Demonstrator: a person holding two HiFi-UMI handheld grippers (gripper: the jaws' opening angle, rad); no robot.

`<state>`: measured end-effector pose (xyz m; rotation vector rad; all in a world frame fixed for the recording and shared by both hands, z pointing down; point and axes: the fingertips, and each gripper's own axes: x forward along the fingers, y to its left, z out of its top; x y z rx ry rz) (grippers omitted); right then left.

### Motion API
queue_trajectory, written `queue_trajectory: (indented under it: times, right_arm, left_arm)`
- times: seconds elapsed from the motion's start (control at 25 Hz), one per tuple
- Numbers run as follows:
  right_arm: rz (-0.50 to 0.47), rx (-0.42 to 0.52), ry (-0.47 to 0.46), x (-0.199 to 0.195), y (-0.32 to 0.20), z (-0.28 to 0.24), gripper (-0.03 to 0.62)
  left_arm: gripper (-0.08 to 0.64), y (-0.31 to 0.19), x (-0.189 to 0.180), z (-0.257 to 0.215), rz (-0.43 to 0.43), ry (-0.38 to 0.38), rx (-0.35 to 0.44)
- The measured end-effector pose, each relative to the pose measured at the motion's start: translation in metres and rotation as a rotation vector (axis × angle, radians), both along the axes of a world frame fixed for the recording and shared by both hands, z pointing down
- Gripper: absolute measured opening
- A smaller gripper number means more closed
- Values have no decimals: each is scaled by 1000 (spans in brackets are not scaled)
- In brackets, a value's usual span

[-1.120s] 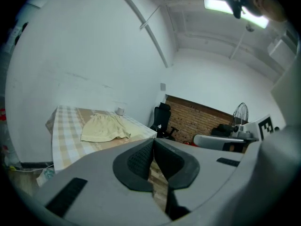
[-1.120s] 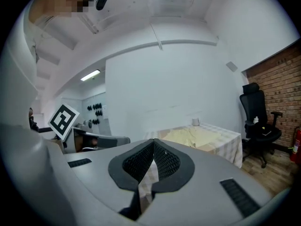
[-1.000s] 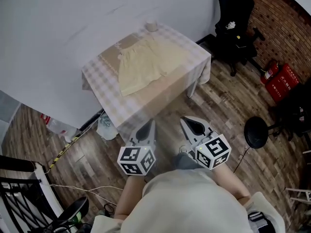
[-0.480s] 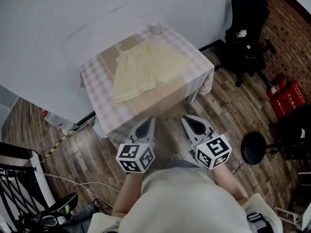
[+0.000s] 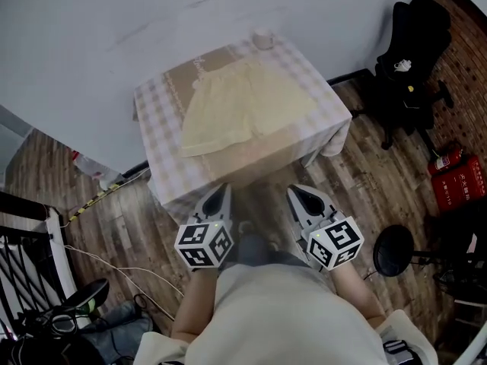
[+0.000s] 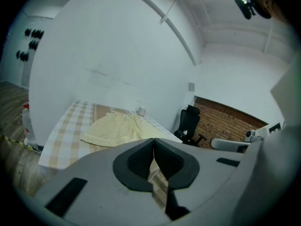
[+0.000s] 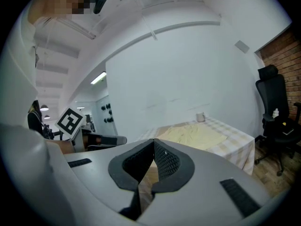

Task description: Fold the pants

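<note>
The table [image 5: 157, 139], draped in a checked cloth, fills the upper middle of the head view, set against the white wall. The pants [image 5: 243, 109], a pale yellow short pair, lie spread flat on it, waistband toward the wall and leg hems toward the near edge; they are not yet folded.

Below the table's near edge, low in the centre of the frame, the left gripper [image 5: 218, 198] and the right gripper [image 5: 302, 198] hang side by side over the wooden floor, well apart from the cloth. Each has its jaws pressed together with nothing between them, as both gripper views confirm.

The likely trouble, as I judge it: with the jaws together, neither tool can take a hem until it opens, and a pinch made too deep would gather the checked cloth along with the pants and drag it. A sweep toward the wall side could also knock the cup.

The only container on the table is that small white cup [image 5: 262, 38], standing at the far edge just beyond the waistband; whether anything is in it cannot be seen.
</note>
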<state>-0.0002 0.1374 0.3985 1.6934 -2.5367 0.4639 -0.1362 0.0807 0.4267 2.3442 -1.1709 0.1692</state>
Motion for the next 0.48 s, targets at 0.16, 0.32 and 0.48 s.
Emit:
queue_trajectory:
  times: [0.16, 0.32, 0.48]
  right_arm:
    - [-23, -7, -6, -1, -21, 7, 0]
    - [-31, -9, 1, 5, -47, 7, 0]
    - [-48, -13, 26, 8, -77, 8, 0]
  left_arm:
    - [5, -20, -15, 14, -58, -22, -19]
    - [5, -46, -20, 28, -85, -39, -32]
    - [5, -77, -23, 40, -112, -48, -42]
